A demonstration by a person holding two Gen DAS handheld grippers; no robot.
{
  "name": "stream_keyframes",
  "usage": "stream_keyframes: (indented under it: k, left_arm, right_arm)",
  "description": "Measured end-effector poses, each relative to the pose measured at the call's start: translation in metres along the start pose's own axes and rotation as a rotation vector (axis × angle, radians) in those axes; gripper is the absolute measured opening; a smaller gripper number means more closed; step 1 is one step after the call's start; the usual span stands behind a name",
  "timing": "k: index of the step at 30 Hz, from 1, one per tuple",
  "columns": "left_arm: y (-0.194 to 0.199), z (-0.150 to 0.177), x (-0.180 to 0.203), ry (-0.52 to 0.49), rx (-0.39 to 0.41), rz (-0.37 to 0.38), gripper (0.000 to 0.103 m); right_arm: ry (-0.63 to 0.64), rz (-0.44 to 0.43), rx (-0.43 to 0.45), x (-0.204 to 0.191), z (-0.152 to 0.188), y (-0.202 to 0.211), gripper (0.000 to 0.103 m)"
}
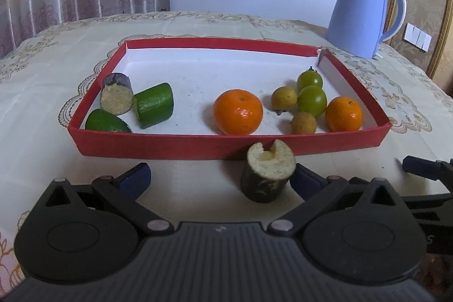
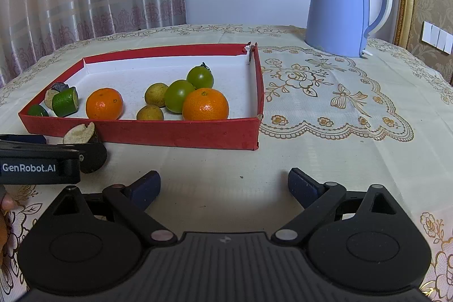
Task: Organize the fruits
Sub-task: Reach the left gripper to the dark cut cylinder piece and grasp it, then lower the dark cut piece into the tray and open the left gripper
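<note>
A red tray (image 1: pixel 184 147) (image 2: pixel 175 133) holds two oranges (image 1: pixel 238 111) (image 2: pixel 205 104), two green tomatoes (image 1: pixel 311 100), two small yellow fruits (image 1: pixel 284 97), two green cucumber pieces (image 1: pixel 154 105) and a dark-skinned cut piece (image 1: pixel 116 94). Another dark-skinned cut piece (image 1: pixel 267 174) (image 2: pixel 85 143) stands on the tablecloth just outside the tray's front wall. My left gripper (image 1: pixel 220 179) is open; that piece stands between its fingers, close to the right one. My right gripper (image 2: pixel 223 186) is open and empty over bare cloth to the right of the left gripper.
A blue electric kettle (image 1: pixel 361 12) (image 2: pixel 344 7) stands at the back right of the table. A floral cream tablecloth (image 2: pixel 325 92) covers the table. Curtains hang behind on the left.
</note>
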State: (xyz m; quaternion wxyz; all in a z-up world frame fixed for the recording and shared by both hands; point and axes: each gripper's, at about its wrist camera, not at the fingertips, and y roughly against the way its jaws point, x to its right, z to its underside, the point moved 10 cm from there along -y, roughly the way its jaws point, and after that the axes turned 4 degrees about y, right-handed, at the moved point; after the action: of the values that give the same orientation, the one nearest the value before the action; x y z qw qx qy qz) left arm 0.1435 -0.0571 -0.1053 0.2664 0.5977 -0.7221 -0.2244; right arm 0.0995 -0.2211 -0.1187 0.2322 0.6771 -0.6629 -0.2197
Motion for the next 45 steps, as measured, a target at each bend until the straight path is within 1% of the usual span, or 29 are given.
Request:
stream_keyframes:
  k: [3,4,8,9,10,11,12,13,14,16,20,25,29,32,38,40,45]
  left_arm:
    - [0.0,0.0,0.0,-0.004,0.005,0.004,0.1]
    - [0.001,0.0,0.0,-0.01,0.008,0.007,0.095]
    - [0.004,0.001,0.009,-0.061,0.026,0.015,0.084]
    - [0.005,0.002,0.011,-0.078,0.033,0.017,0.078]
    - [0.006,0.002,0.014,-0.09,0.04,0.026,0.067]
    - [0.007,0.003,0.017,-0.1,0.041,0.041,0.059]
    - [0.008,0.004,0.02,-0.113,0.039,0.053,0.046]
    - [0.008,0.004,0.022,-0.129,0.047,0.046,0.035]
    - [0.009,0.004,0.023,-0.145,0.055,0.035,0.031]
    - [0.009,0.005,0.024,-0.158,0.067,0.032,0.03]
    - [0.01,0.004,0.023,-0.16,0.066,0.038,0.03]
    - [0.023,0.002,0.02,-0.176,0.092,0.041,0.03]
    - [0.036,-0.013,0.017,-0.162,0.131,0.058,0.03]
    - [0.038,-0.031,0.012,-0.149,0.164,0.042,0.03]
    - [0.009,-0.062,-0.002,-0.113,0.165,-0.005,0.03]
    - [-0.002,-0.067,-0.005,-0.114,0.159,-0.023,0.03]
    - [-0.03,-0.072,-0.007,-0.112,0.129,-0.042,0.03]
  right_arm:
    - [0.0,0.0,0.0,0.0,0.0,0.0,0.097]
    - [0.0,0.0,0.0,0.0,0.0,0.0,0.097]
    - [0.0,0.0,0.0,0.0,0.0,0.0,0.097]
    - [0.0,0.0,0.0,0.0,0.0,0.0,0.097]
    - [0.0,0.0,0.0,-0.001,0.0,0.0,0.097]
    - [0.0,0.0,0.0,0.0,0.0,0.0,0.097]
    - [0.0,0.0,0.0,0.0,0.0,0.0,0.097]
    - [0.001,0.0,0.0,0.0,0.0,0.0,0.097]
    - [0.0,0.0,0.0,-0.001,0.0,0.0,0.097]
    - [0.001,0.001,0.0,-0.001,0.0,0.0,0.097]
    - [0.001,0.001,0.0,-0.001,0.0,0.0,0.097]
    - [0.001,0.001,0.0,0.0,0.0,0.0,0.097]
    - [0.001,0.001,0.0,-0.001,0.0,0.0,0.097]
    - [0.001,0.001,0.0,-0.001,0.0,0.0,0.097]
    - [0.002,0.002,0.0,-0.001,0.0,0.0,0.097]
    - [0.002,0.002,0.0,0.0,0.0,0.0,0.097]
    - [0.004,0.003,-0.001,0.0,0.0,0.0,0.097]
